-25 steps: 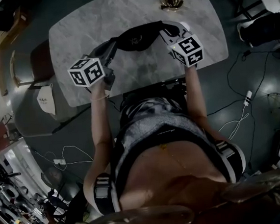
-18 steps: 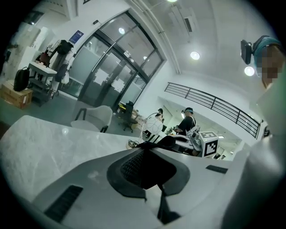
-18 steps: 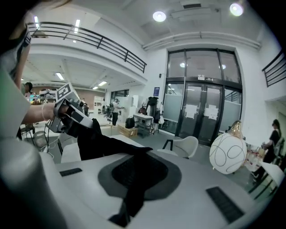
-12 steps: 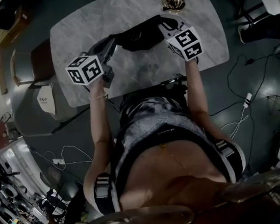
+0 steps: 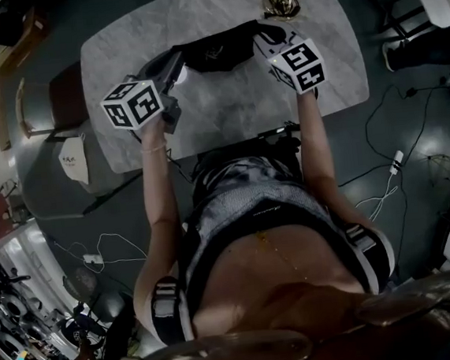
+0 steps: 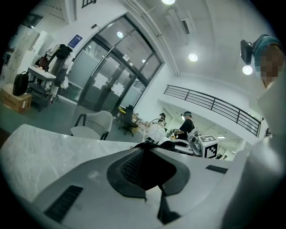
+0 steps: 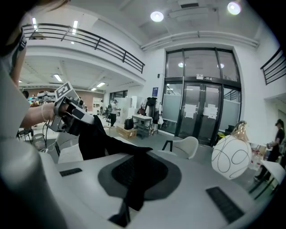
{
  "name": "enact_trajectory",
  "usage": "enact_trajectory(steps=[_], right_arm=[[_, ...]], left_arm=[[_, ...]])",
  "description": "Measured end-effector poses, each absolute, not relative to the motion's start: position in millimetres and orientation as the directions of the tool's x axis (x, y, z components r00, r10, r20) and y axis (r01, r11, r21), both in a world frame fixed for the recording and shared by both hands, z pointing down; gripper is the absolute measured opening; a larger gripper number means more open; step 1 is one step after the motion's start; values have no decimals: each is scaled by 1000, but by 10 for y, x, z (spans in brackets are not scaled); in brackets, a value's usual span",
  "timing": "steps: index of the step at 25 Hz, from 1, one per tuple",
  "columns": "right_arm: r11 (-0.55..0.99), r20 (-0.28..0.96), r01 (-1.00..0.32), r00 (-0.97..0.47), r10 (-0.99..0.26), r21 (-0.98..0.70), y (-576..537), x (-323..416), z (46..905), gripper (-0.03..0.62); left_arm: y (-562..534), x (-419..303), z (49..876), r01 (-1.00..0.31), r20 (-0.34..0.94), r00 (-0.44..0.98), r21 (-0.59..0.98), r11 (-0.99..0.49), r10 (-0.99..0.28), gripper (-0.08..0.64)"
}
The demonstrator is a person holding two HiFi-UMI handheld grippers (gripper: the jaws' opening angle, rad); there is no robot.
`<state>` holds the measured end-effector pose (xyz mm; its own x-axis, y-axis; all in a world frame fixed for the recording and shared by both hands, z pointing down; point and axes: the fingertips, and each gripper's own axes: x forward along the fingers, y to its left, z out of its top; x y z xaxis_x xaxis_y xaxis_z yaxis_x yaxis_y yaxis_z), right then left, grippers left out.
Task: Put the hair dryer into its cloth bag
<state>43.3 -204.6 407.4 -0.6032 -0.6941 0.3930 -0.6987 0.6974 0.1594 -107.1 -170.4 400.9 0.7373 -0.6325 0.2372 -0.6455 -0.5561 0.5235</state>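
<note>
**Both claws pinch the bag, slung between them over the table.**

The left claw (image 6: 149,147) is pressed together with dark cloth caught between its pads. The right claw (image 7: 134,156) pinches the same way, and cloth runs out past its tips toward the left claw. In the head view the black bag (image 5: 217,53) spans from the left claw at its left end to the right claw at its right end, over the far half of the marble table (image 5: 227,116). I cannot make out the dryer in any view. At the far right of the table are a coil of cable (image 5: 277,2) and a white globe (image 7: 231,156). A pale chair (image 7: 185,145) stands beyond the table.
</note>
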Motion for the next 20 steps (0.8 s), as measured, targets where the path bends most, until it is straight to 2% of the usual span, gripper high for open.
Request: enact_trajectory(steps=[9, 20], right_arm=[[699, 395, -704, -610, -687, 128, -2267, 344, 4169, 66], [664, 379, -729, -574, -726, 167, -2771, 364, 4116, 66]], left_arm=[[-1924, -1166, 4063, -649, 241, 730, 538, -538, -639, 11], [-2562, -1181, 3992, -668, 213, 706, 518, -535, -675, 11]])
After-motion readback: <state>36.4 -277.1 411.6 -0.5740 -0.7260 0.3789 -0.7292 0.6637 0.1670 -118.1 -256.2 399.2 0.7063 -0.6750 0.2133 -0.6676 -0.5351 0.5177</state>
